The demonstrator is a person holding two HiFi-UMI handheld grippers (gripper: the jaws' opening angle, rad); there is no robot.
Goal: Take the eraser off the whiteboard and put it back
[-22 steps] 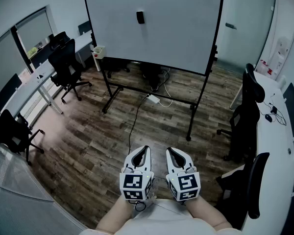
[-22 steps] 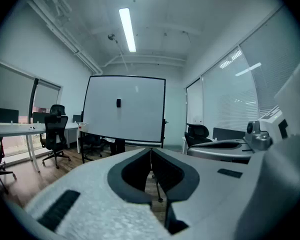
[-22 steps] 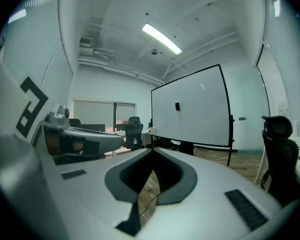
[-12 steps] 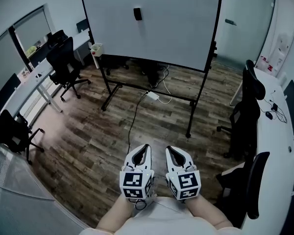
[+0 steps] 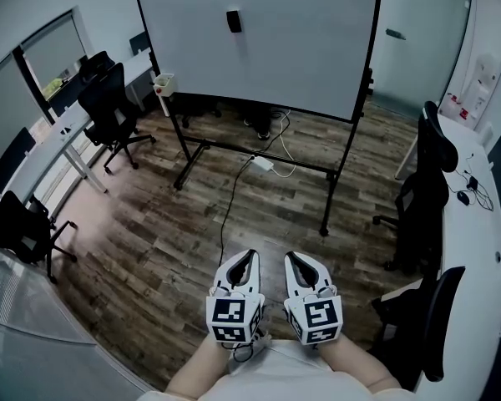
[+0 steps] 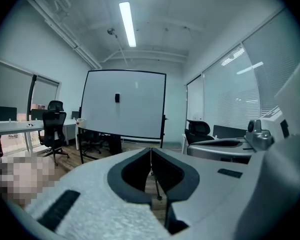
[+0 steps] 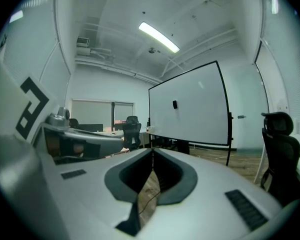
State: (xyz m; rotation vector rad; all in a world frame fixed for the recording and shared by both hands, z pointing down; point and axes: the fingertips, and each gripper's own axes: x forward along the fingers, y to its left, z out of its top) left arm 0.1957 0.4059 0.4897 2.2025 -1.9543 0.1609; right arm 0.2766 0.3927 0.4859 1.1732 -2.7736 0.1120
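A small black eraser (image 5: 233,21) sticks high on the large whiteboard (image 5: 301,48), which stands on a wheeled black frame across the room. The eraser (image 6: 117,98) also shows in the left gripper view and the eraser (image 7: 174,104) in the right gripper view, far ahead of both tools. My left gripper (image 5: 249,255) and right gripper (image 5: 290,256) are held side by side close to my body, well short of the board. Both have their jaws shut with nothing between them.
Wood floor lies between me and the whiteboard stand (image 5: 326,215), with a cable and power strip (image 5: 263,165) on it. Black office chairs (image 5: 108,107) and desks (image 5: 42,153) line the left; a long white desk (image 5: 472,241) with chairs (image 5: 422,199) runs along the right.
The view has drawn slightly nearer the whiteboard; the board and eraser sit a little higher and further left in the head view. Both grippers keep their place, still shut.
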